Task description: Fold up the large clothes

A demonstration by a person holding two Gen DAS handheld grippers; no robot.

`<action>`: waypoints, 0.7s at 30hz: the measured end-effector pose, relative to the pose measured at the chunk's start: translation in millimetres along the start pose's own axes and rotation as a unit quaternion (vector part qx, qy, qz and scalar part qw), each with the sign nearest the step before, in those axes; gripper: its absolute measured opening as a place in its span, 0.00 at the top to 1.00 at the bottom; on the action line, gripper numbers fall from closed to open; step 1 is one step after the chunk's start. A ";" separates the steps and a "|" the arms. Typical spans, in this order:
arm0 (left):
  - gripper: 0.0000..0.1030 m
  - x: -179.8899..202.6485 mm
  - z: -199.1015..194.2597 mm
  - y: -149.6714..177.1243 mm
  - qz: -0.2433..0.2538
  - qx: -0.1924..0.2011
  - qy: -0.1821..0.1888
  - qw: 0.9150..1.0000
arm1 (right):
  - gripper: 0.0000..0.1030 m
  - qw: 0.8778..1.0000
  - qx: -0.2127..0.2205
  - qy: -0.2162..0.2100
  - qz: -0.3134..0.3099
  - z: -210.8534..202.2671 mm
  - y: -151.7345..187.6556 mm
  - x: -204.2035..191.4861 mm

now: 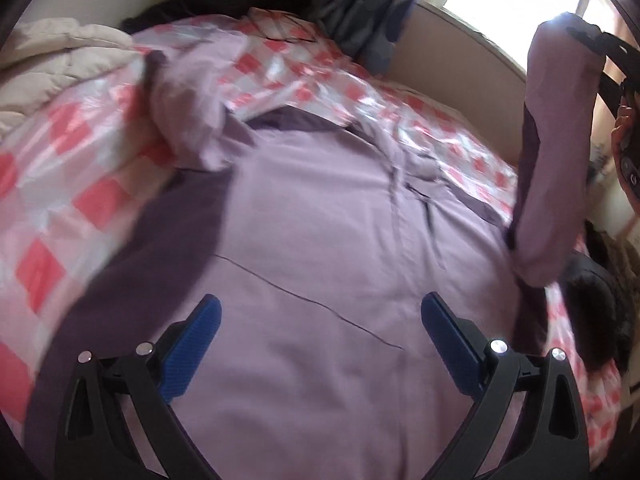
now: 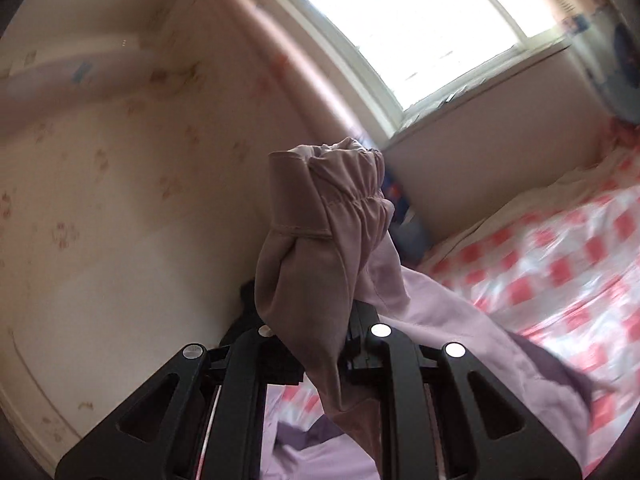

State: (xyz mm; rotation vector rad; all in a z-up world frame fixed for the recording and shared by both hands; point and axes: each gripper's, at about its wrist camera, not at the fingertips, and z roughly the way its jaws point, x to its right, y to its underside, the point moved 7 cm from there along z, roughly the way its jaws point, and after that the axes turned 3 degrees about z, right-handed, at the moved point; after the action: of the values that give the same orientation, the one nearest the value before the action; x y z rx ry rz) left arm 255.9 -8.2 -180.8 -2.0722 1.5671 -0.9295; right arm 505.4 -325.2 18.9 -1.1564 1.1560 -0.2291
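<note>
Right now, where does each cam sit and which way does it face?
Left wrist: on the left gripper, angled down at the lilac jacket spread on the checked bedspread; its open blue fingers show, also the right gripper raising a sleeve, a hand behind.
Right wrist: on the right gripper, facing about level toward wall and window; jaws shut on the sleeve's cuff.
Shared: sleeve, jacket, bedspread, window.
</note>
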 end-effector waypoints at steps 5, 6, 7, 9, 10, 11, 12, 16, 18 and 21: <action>0.07 -52.4 -12.5 -14.0 -0.068 0.025 -0.050 0.996 | 0.87 0.995 -0.100 -0.005 0.000 101.6 118.0 3.6; 0.07 -60.2 -13.5 -14.1 -0.083 0.025 -0.053 0.995 | 0.87 0.993 -0.117 -0.001 -0.002 118.4 143.8 0.8; 0.07 -68.5 -14.0 -14.1 -0.100 0.025 -0.056 0.993 | 0.87 0.991 -0.134 0.004 -0.003 134.3 166.5 6.3; 0.07 -82.6 -15.9 -15.4 -0.131 0.028 -0.058 0.989 | 0.87 0.985 -0.174 0.016 -0.006 169.5 223.0 6.1; 0.07 -87.5 -17.5 -16.1 -0.143 0.030 -0.058 0.988 | 0.87 0.980 -0.195 0.023 -0.011 183.9 251.2 16.0; 0.07 -90.3 -19.5 -16.9 -0.149 0.034 -0.058 0.987 | 0.87 0.978 -0.206 0.026 -0.014 195.7 267.9 9.6; 0.07 -90.7 -20.8 -18.2 -0.151 0.037 -0.058 0.986 | 0.87 0.974 -0.225 0.030 -0.021 203.3 294.1 8.8; 0.07 -85.3 -19.2 -19.1 -0.146 0.035 -0.051 0.987 | 0.83 0.957 -0.287 0.027 -0.044 200.2 364.8 -8.7; 0.07 -82.0 -14.5 -19.4 -0.140 0.027 -0.044 0.989 | 0.65 0.943 -0.328 0.031 -0.038 198.7 389.8 -14.1; 0.07 -77.7 -16.6 -18.8 -0.130 0.030 -0.038 0.990 | 0.27 0.927 -0.374 0.005 -0.022 182.4 393.7 -31.5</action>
State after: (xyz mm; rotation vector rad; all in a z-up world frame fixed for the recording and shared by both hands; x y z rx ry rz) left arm 245.0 72.7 -178.2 -2.2761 1.2352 -0.9584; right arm 483.7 -19.1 -289.4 -1.8483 1.2658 0.1995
